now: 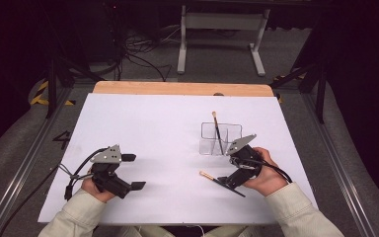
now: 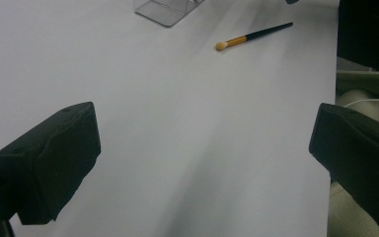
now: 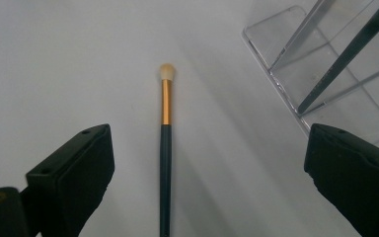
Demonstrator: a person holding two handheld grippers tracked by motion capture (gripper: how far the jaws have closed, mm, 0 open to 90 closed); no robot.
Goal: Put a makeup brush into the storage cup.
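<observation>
Where the high view looks down on the white bench (image 1: pixel 168 148), a clear divided organizer (image 1: pixel 220 138) stands right of centre and serves as the landmark. One brush (image 1: pixel 217 132) stands tilted inside the organizer, its pale tip rising past the far rim. A second brush (image 1: pixel 221 183) lies flat on the bench on the near side of the organizer, its pale tip pointing left and its dark handle running under the right tongs (image 1: pixel 227 180). The right hand (image 1: pixel 264 173) holds those tongs just beside the organizer's near right corner, jaws spread and empty. The left tongs (image 1: pixel 133 172) sit well apart from the organizer, toward the bench's near left, held by the left hand (image 1: pixel 96 187), jaws wide apart and gripping nothing.

From the left gripper view, the two black jaws stand far apart over bare bench surface. Beyond them, a corner of the organizer (image 2: pixel 168 11) shows at the top edge, and the lying brush (image 2: pixel 254 36) rests near it, apart from it, tip toward the organizer's side.

From the right gripper view, the jaws are wide open with the lying brush (image 3: pixel 166 143) running straight up between them, touching neither, its gold ferrule and pale tip farthest off. The organizer (image 3: pixel 325 79) stands just beside the right-hand jaw, with the standing brush's handle (image 3: pixel 348 54) leaning inside one compartment.
</observation>
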